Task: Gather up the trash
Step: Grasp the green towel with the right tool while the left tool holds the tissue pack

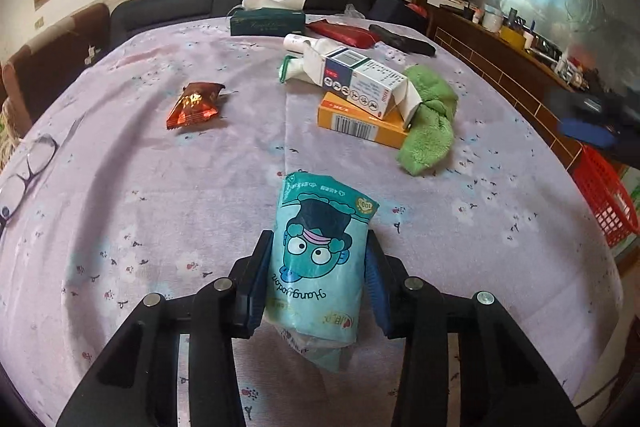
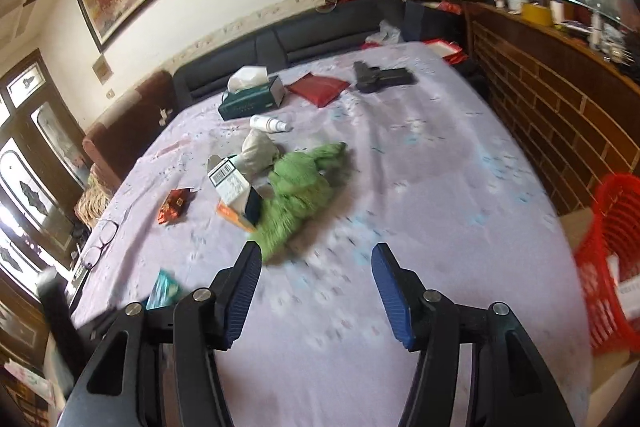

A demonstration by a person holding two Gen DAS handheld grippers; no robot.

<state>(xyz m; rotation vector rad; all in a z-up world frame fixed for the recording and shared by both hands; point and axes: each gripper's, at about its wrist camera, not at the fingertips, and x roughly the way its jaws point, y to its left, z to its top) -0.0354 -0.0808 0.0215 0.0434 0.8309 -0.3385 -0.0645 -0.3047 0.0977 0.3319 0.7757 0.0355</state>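
left hand-held gripper [image 1: 318,267] clamps the teal wrapper [image 1: 320,255] for binning; right hand-held gripper [image 2: 316,291] hangs apart, empty, near the red basket [image 2: 612,267].

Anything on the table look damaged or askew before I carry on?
Yes: the white carton lies tilted across the orange box, its end flap torn open. The left gripper grips a crumpled teal tissue pack.

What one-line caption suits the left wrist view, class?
Left gripper pinches a teal cartoon tissue pack above the lilac tablecloth.
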